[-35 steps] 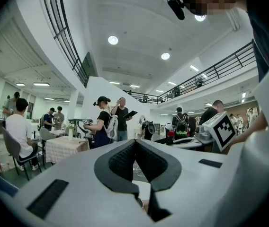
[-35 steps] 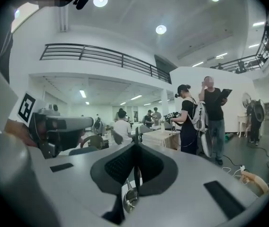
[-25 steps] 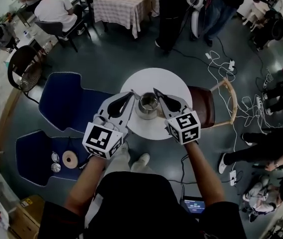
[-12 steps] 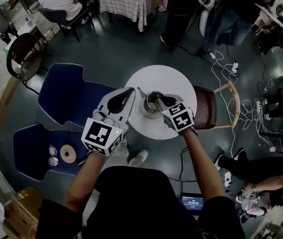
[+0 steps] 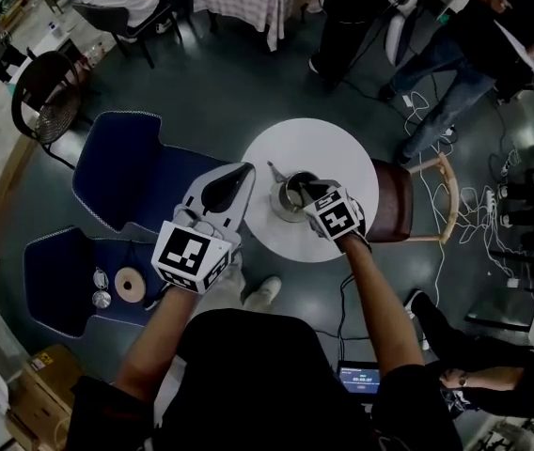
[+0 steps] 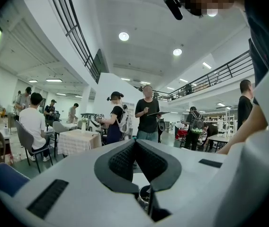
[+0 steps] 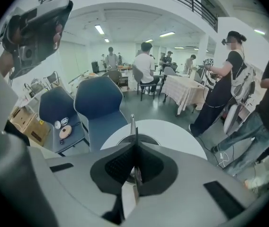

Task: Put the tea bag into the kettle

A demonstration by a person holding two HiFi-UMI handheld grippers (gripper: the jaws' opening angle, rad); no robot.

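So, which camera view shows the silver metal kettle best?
The head view: the silver metal kettle shows mostly clear on the round white table. The left gripper view catches a sliver below its jaws; the right gripper view, only its rim behind the jaws.

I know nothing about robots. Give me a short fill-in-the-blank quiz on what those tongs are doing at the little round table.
The kettle stands on a round ___ table.
The right tongs, shut on the tea bag, hang over the ___.
The left tongs are shut and hold ___.
Both chairs left of the table have ___ seats.
Missing words: white; kettle; nothing; blue.
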